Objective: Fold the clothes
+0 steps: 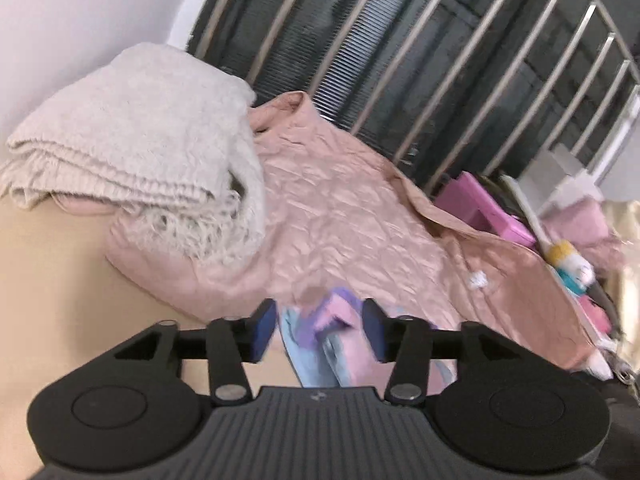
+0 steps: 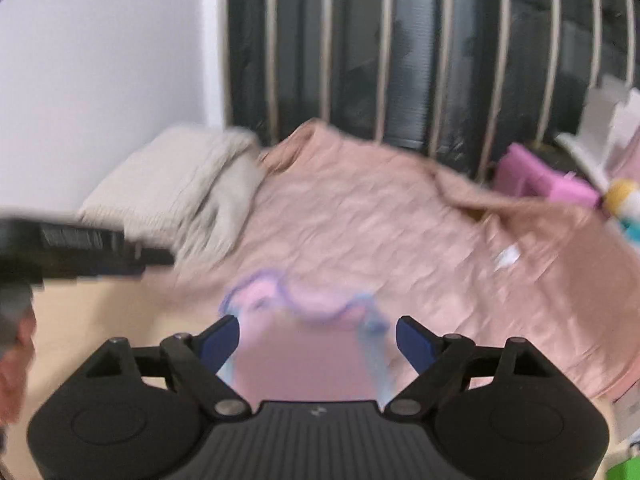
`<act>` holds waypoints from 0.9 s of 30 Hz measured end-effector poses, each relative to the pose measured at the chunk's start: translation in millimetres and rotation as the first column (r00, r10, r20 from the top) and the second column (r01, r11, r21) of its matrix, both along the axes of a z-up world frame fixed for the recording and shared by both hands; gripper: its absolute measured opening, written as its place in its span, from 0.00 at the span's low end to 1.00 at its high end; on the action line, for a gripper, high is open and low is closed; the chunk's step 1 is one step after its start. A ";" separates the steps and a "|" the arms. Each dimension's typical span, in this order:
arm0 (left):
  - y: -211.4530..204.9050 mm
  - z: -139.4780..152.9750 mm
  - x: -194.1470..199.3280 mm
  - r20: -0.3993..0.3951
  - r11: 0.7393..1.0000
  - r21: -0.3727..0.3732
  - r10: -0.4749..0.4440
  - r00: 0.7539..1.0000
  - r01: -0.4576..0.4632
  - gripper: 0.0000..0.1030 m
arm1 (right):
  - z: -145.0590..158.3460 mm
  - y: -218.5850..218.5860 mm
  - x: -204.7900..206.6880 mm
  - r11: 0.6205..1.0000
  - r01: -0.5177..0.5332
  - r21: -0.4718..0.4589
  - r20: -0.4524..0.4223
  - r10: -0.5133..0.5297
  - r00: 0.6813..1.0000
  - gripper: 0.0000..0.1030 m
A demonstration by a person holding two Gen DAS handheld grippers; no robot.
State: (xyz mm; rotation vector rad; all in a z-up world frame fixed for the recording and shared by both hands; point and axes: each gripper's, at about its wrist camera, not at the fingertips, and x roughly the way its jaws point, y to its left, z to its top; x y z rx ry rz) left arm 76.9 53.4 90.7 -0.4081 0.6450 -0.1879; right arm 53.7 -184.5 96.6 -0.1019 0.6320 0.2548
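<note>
Left wrist view. The left tool (image 1: 320, 330) is seen with its blue pads apart. A small pink garment with lilac and pale-blue trim (image 1: 340, 344) is bunched between and just beyond the pads; whether either pad touches the cloth cannot be told. The garment is judged to lie loose, not clamped. It sits at the near edge of a crumpled salmon-pink quilted jacket (image 1: 360, 216), which is spread out flat across the tan table (image 1: 48, 280). To the far left, a cream knitted blanket with a fringe (image 1: 132, 140) is lying folded, partly on the jacket. It is probably kept there to leave working room in the middle. Pink toys and clutter (image 1: 492, 212) are seen at the far right, below a barred dark window (image 1: 400, 40).

Right wrist view (motion blur). The right tool (image 2: 318, 342) is held with its pads wide apart, nothing between them being gripped. The small garment (image 2: 304, 344) is seen below and ahead of the pads, a neckline or waist opening outlined in lilac at its far edge; which one cannot be told. The left tool's body (image 2: 80, 248) enters from the left, well apart from this tool.

Judgement: with both tools apart over the garment, the scene fits either taking hold of its edges for a fold or letting go after one.
</note>
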 end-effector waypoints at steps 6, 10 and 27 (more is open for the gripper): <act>7.8 -7.4 -38.6 0.003 0.999 0.040 0.020 1.000 -0.020 0.51 | -54.4 -1.9 -21.7 0.999 -0.015 0.032 -0.098 0.018 0.995 0.49; 8.7 -21.1 -76.1 -0.007 0.995 0.056 -0.087 0.996 0.087 0.55 | -73.0 -20.2 -48.1 0.995 0.013 0.103 -0.125 0.000 0.992 0.01; -37.3 -45.1 -37.4 -0.093 0.988 0.027 -0.146 0.985 0.149 0.40 | -68.3 -30.0 69.9 0.961 0.190 0.202 -0.156 -0.160 0.975 0.15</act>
